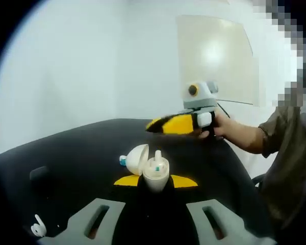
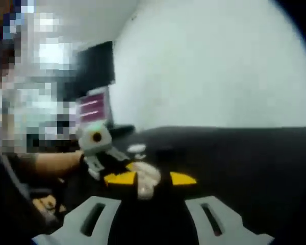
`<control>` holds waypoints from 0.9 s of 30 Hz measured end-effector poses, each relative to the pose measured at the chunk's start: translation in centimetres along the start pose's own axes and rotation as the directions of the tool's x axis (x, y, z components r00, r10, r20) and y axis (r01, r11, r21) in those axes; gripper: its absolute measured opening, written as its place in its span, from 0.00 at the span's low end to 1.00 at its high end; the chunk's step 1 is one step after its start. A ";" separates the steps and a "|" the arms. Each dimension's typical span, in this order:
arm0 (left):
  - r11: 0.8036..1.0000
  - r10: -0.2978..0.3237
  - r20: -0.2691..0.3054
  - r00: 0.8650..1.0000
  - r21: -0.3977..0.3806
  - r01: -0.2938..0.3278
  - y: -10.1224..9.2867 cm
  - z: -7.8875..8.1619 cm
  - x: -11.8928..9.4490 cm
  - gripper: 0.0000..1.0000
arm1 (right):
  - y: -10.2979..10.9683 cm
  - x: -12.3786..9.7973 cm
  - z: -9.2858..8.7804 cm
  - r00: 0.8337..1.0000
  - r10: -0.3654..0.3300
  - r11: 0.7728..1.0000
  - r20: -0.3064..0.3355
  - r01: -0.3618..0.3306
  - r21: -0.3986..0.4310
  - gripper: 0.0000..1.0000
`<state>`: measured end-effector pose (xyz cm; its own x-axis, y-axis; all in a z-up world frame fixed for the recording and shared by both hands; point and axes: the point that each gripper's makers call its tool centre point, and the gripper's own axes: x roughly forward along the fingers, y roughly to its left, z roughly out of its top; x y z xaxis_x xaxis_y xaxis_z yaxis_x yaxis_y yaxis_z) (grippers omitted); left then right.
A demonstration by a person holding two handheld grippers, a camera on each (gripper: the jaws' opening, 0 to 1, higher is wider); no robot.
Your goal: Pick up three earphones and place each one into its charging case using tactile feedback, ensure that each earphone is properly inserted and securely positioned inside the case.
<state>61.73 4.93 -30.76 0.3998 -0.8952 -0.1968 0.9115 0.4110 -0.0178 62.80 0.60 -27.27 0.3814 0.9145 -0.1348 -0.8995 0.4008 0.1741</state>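
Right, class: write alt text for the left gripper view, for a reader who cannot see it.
An open white case with an earphone in it sits on a black table, held between the yellow tips of the left tool. Behind it, a person's hand holds the right tool above the table. A loose earphone lies at lower left.

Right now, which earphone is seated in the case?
The upright earphone in the open charging case; the loose earphone lies on the black table, lower left.
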 end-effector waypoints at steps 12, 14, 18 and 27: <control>1.000 0.002 -0.001 1.000 0.003 -0.002 0.0 0.0 -0.1 0.18 | 0.8 3.1 -4.5 0.929 0.209 0.947 -0.306 -0.271 -0.175 0.29; 1.000 0.001 -0.001 1.000 0.000 -0.001 0.0 0.0 -0.1 0.18 | 0.9 3.6 -4.3 0.922 0.240 0.932 -0.303 -0.306 -0.194 0.29; 1.000 -0.020 -0.005 1.000 -0.003 0.020 -0.3 -0.1 -0.1 0.18 | 2.2 3.7 -4.4 0.880 0.355 0.885 -0.314 -0.425 -0.190 0.25; 1.000 -0.022 0.005 1.000 -0.010 0.022 -0.2 0.1 -0.2 0.18 | 2.2 3.1 -4.1 0.884 0.387 0.880 -0.262 -0.439 -0.182 0.22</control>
<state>61.48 5.02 -30.60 0.3801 -0.9049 -0.1914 0.9191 0.3927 -0.0316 61.10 4.06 -31.24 -0.0664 0.9491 -0.3078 -0.9977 -0.0585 0.0349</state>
